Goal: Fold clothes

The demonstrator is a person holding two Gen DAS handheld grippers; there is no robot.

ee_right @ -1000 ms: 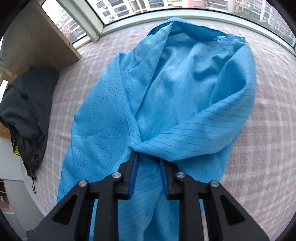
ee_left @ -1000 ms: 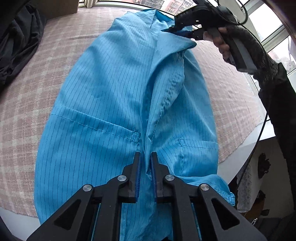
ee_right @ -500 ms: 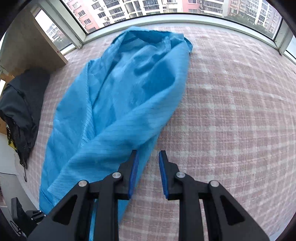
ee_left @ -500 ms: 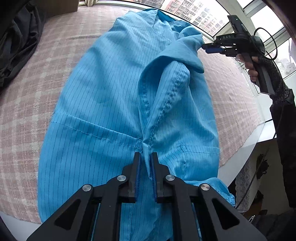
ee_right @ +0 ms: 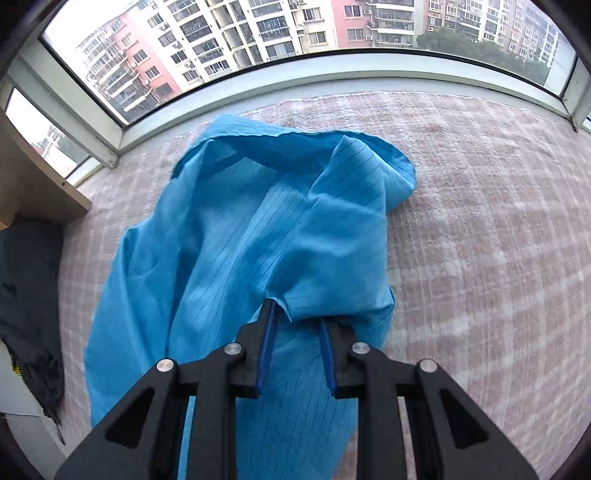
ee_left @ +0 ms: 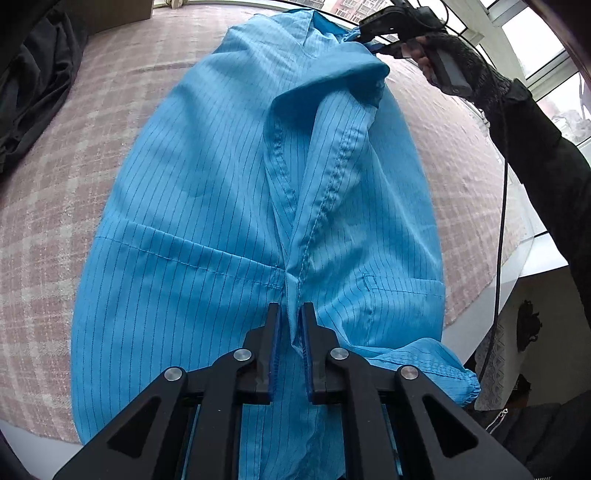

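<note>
Blue pinstriped work coat (ee_left: pixel 207 206) lies front-up, lengthwise on the pink plaid blanket (ee_left: pixel 55 206), hem end hanging off the near edge. L gripper (ee_left: pixel 290 325) is pinched tight on the front placket seam near pocket level, fabric ridged up between the blue pads (ee_left: pixel 275 354). R gripper (ee_right: pixel 295 332) is at the collar end w/ a fold of the coat's collar/shoulder area sitting between its fingers; gap there is fairly wide, so can't tell if it's actually gripping or just poked into the fold. From the left wrist cam the same R gripper (ee_left: pixel 373 37) shows at the far collar, held by a hand (ee_left: pixel 432 59) in a dark knit sleeve, cable trailing down. Collar (ee_right: pixel 295 147) is bunched and raised, one lapel flipped over. Dark garment (ee_right: pixel 26 306) heaped at the blanket's left side, apart from the coat. Bay window (ee_right: pixel 295 33) behind, apartment blocks outside.
</note>
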